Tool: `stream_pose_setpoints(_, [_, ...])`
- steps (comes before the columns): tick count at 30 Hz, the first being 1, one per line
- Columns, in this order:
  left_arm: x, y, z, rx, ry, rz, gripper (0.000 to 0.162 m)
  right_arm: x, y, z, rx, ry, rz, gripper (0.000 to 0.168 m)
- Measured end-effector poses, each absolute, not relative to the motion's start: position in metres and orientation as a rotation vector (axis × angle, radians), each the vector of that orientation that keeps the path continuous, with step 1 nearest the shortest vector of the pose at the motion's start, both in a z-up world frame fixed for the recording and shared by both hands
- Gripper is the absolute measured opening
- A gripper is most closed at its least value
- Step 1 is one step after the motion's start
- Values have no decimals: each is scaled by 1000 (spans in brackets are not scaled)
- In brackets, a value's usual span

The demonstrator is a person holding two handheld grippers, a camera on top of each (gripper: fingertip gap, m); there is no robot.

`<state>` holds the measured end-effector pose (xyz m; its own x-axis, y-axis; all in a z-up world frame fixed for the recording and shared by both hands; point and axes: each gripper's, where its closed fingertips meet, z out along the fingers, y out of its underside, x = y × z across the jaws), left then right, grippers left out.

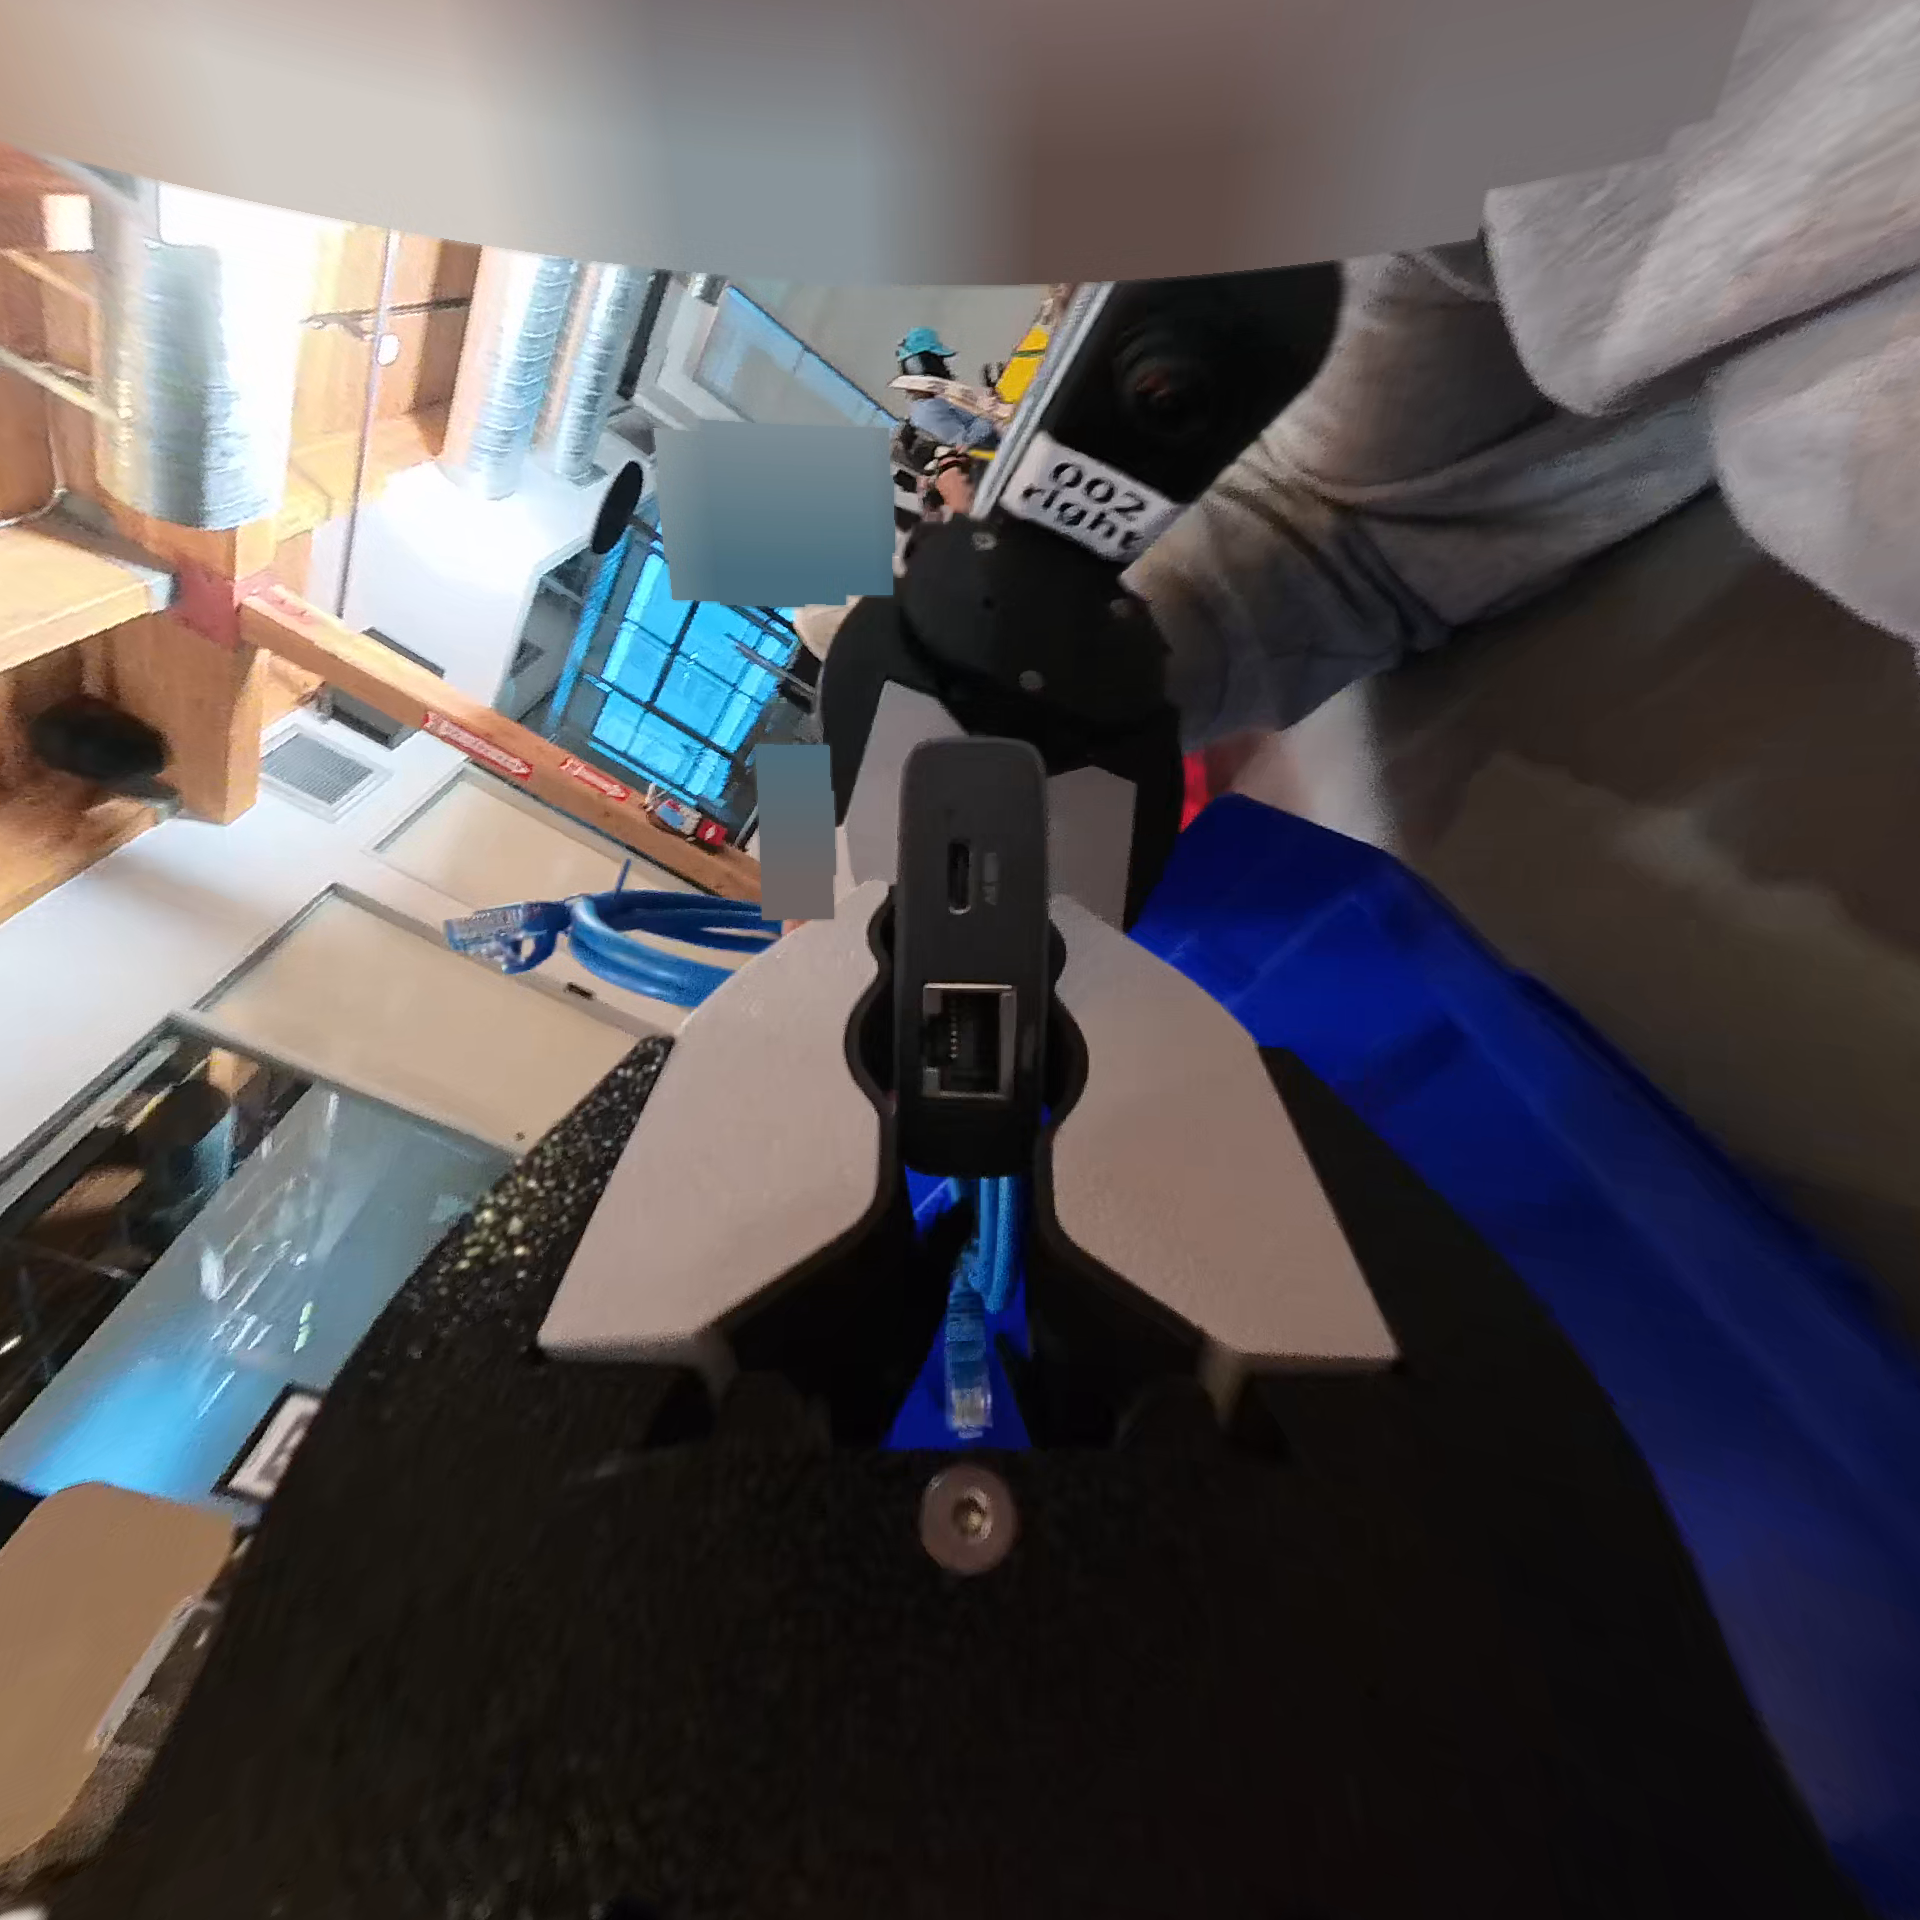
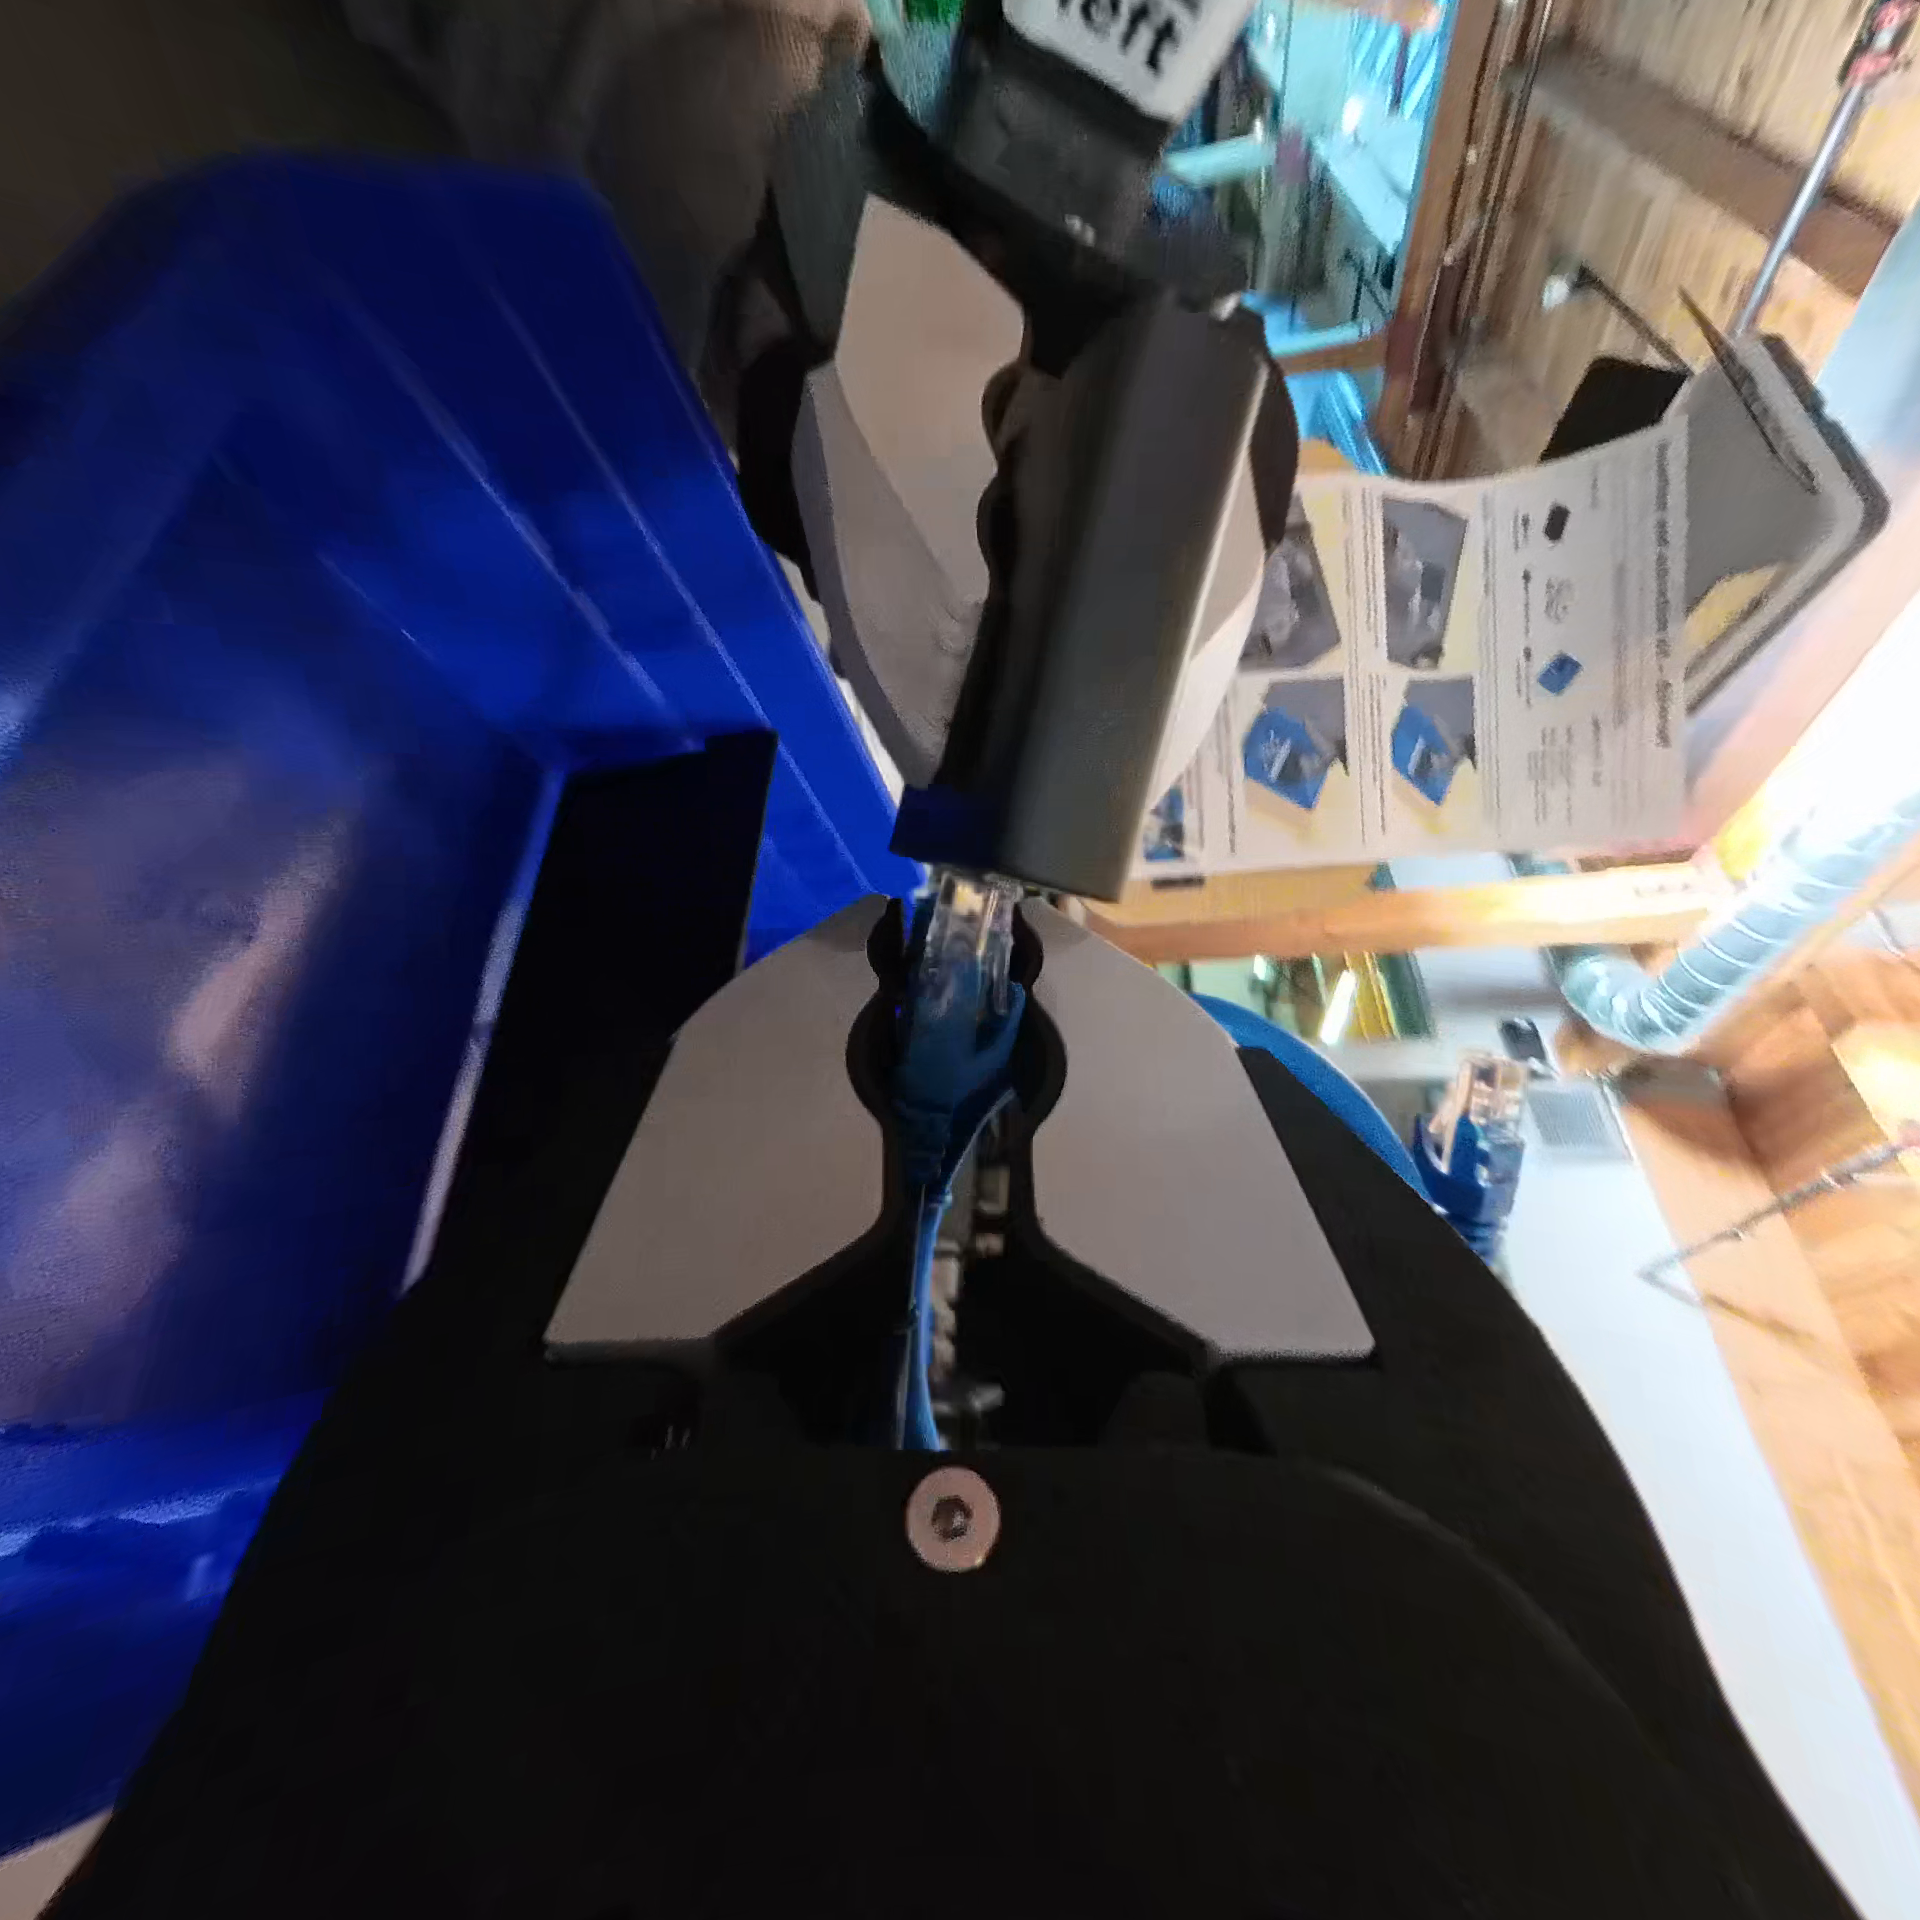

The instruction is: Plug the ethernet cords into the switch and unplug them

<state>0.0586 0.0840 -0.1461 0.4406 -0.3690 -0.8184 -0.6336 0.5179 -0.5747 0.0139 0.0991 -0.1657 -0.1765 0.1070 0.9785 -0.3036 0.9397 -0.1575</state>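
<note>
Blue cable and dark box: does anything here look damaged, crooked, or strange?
Nothing looks damaged. The right tool grips the blue cable's clear plug, whose tip meets the end of the dark adapter box held by the left tool. The box sits tilted against the plug. The right wrist view is motion-blurred.

A: What does the left gripper (image 1: 971,1023) hold?
B: A dark grey adapter box (image 1: 971,935), clamped between the fingers. Its end face carries a square network socket and, farther out, a small oval port.

A: And the right gripper (image 2: 961,1003)?
B: Its fingers are closed on the clear plug (image 2: 961,940) of a blue network cable (image 2: 925,1247), which runs back between them. The cable's other plug (image 2: 1481,1117) hangs free to the right.

A: How do the two relate?
B: In the right wrist view the plug tip meets the end of the adapter box (image 2: 1091,623), beside a blue bin (image 2: 364,520); whether it is seated cannot be told.
</note>
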Motion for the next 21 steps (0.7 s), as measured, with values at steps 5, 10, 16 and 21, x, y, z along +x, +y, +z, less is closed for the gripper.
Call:
stream_pose_setpoints(5, [51,87,-136,-1025,1091,257,21,8,105,-154,122,-1692,276,20])
stream_pose_setpoints(10, [43,84,-124,-988,1032,238,21,17,107,-136,110,-1671,284,27])
stream_pose_setpoints(16, [43,79,-121,-969,1045,174,21,25,104,-138,82,-1752,406,14])
stream_pose_setpoints(21, [37,69,-111,-945,1036,44,20,44,108,-121,68,-1756,624,14])
